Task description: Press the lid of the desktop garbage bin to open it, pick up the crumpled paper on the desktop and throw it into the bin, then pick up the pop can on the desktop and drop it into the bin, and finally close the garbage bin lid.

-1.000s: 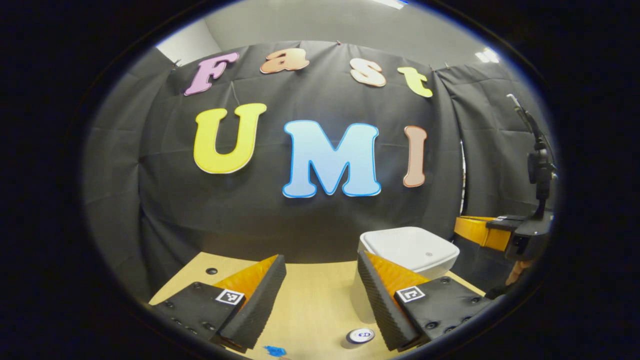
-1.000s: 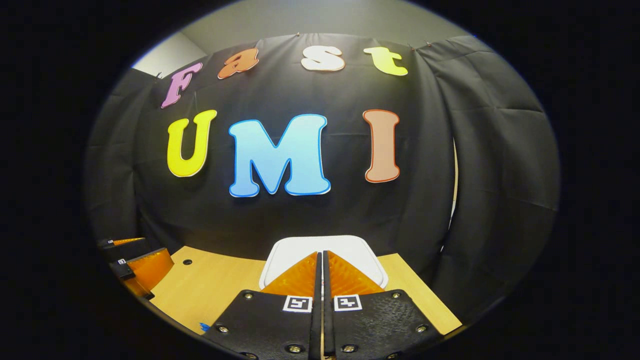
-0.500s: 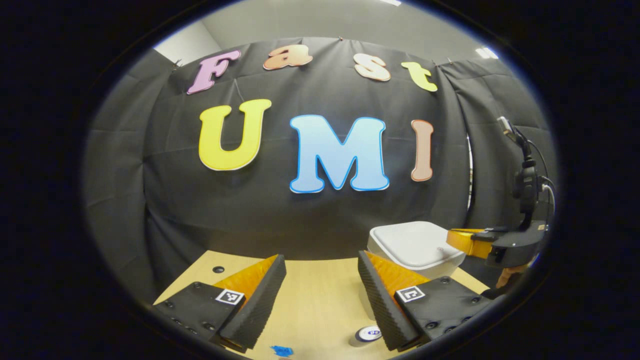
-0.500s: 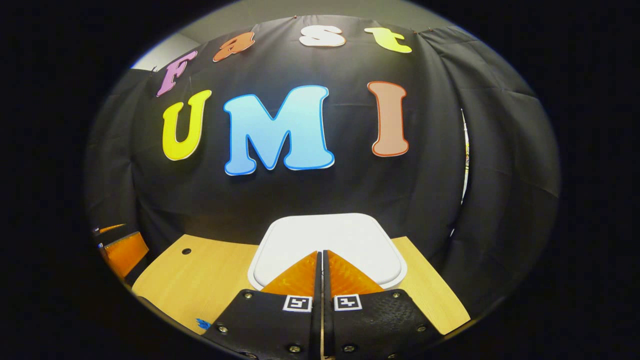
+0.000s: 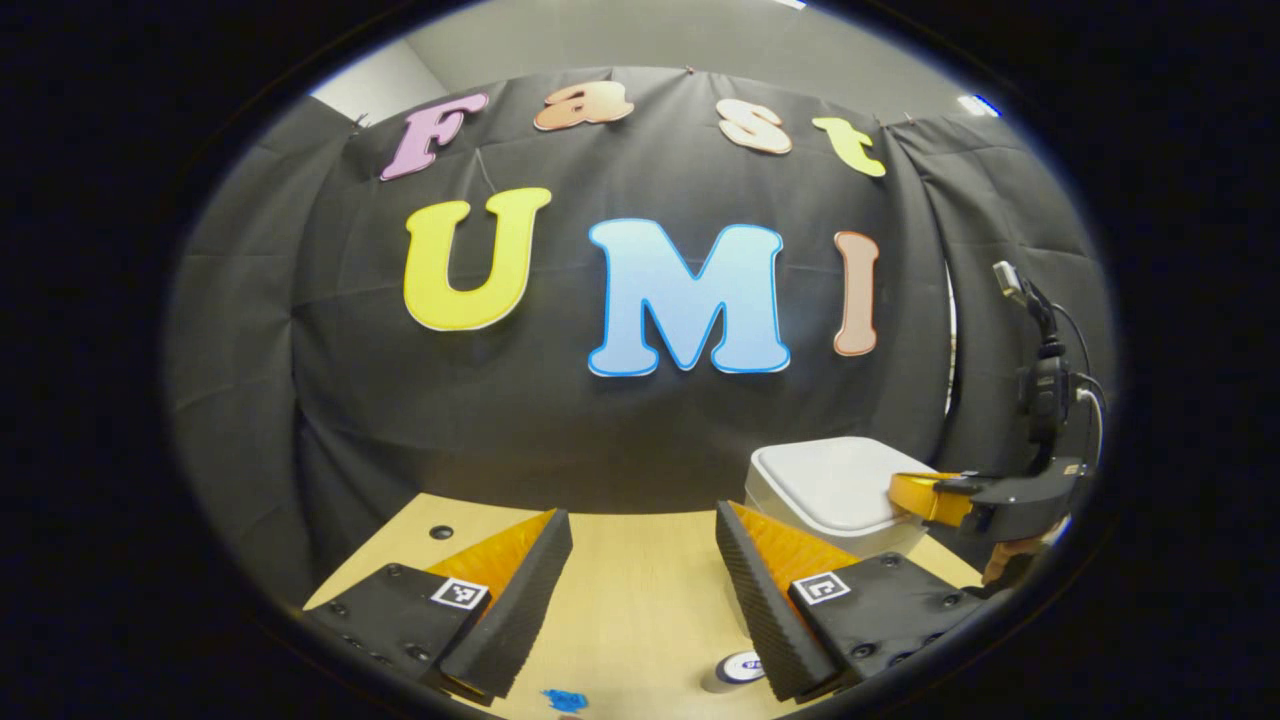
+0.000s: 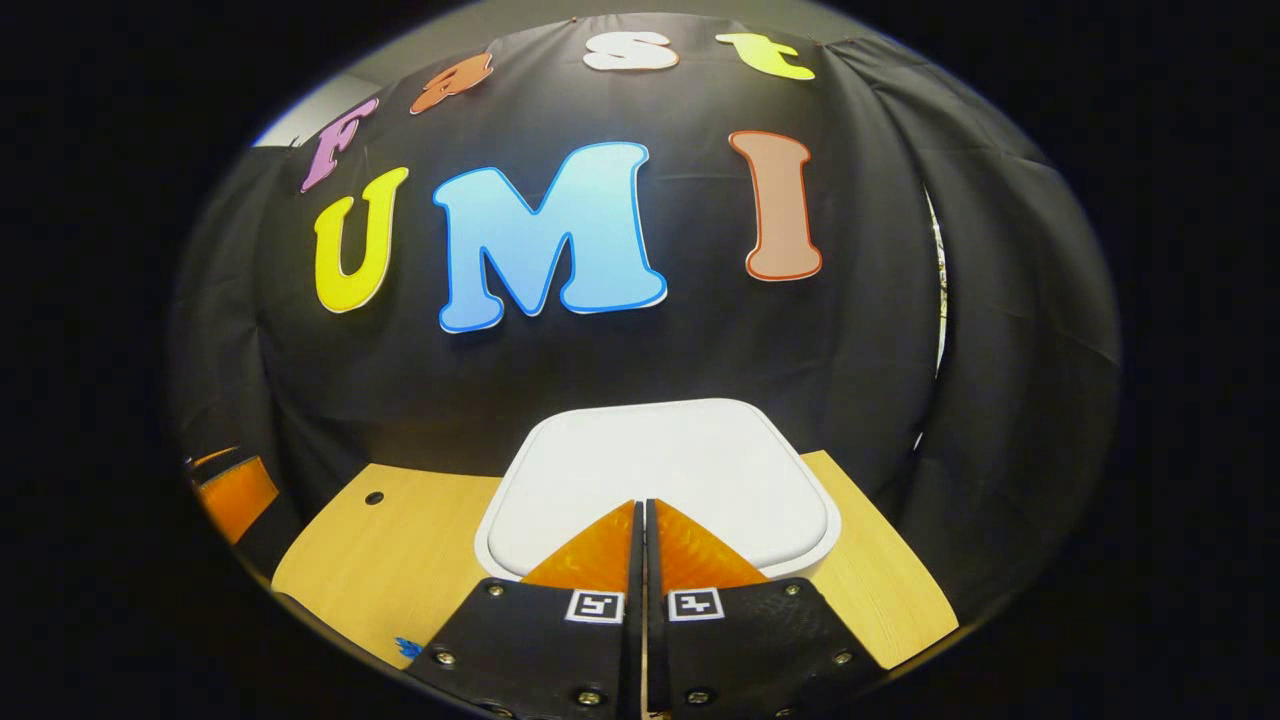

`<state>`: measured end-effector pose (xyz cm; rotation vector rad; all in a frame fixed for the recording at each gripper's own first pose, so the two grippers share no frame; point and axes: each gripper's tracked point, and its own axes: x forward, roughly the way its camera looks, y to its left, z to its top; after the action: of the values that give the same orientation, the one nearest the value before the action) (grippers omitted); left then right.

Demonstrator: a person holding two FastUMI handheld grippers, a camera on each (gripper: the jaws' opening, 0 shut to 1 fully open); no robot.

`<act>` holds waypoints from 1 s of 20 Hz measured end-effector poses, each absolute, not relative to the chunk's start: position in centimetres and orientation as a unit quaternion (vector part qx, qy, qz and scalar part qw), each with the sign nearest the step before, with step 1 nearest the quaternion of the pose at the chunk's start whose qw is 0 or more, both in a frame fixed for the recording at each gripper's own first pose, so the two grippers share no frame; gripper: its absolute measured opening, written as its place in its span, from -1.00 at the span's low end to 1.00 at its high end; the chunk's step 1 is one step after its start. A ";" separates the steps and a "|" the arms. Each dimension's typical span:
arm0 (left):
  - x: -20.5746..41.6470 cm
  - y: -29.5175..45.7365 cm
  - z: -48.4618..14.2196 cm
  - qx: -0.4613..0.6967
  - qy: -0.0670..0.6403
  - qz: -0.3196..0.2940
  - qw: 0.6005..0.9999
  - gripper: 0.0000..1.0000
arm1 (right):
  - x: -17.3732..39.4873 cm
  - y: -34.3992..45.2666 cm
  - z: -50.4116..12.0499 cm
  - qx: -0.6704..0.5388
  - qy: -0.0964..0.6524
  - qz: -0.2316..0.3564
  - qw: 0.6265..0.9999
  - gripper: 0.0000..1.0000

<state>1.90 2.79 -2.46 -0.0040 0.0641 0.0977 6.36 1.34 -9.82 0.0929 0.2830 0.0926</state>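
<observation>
The white desktop bin (image 6: 700, 450) stands at the back of the wooden table with its lid (image 5: 825, 478) down flat. My right gripper (image 6: 641, 505) is shut with nothing between its fingers, and its tips sit over the near edge of the lid; I cannot tell if they touch. That gripper (image 5: 925, 493) also reaches over the bin from the right in the left gripper view. My left gripper (image 5: 640, 545) hangs open above the table, left of the bin. The pop can (image 5: 738, 668) stands upright below its right finger, partly hidden. A small blue crumpled bit (image 5: 565, 700) lies near the front edge.
The wooden table (image 6: 400, 560) ends at the black cloth wall behind the bin. A small round hole (image 6: 373, 497) is in its far left corner. My left gripper (image 6: 235, 492) shows at the left edge of the right gripper view.
My right gripper has moved forward and down towards the bin lid, which now looks larger and closer. It stayed shut. My left gripper stays open and has barely shifted.
</observation>
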 end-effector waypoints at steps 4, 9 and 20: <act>2.3 2.4 -2.9 -0.009 0.038 0.044 0.998 0.90 | 6.4 1.5 -9.9 0.052 0.139 0.051 0.988 -0.96; 2.3 1.9 -3.0 -0.010 0.039 0.038 0.998 0.90 | 6.6 1.6 -9.9 0.049 0.132 0.056 0.988 -0.95; 1.9 1.8 -2.7 -0.007 0.034 0.035 0.999 0.90 | 6.0 1.6 -8.5 0.047 0.128 0.054 0.989 -0.96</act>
<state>1.86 1.85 -2.67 -0.0141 0.0679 0.0697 5.99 1.56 -8.49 0.0934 0.2561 0.1080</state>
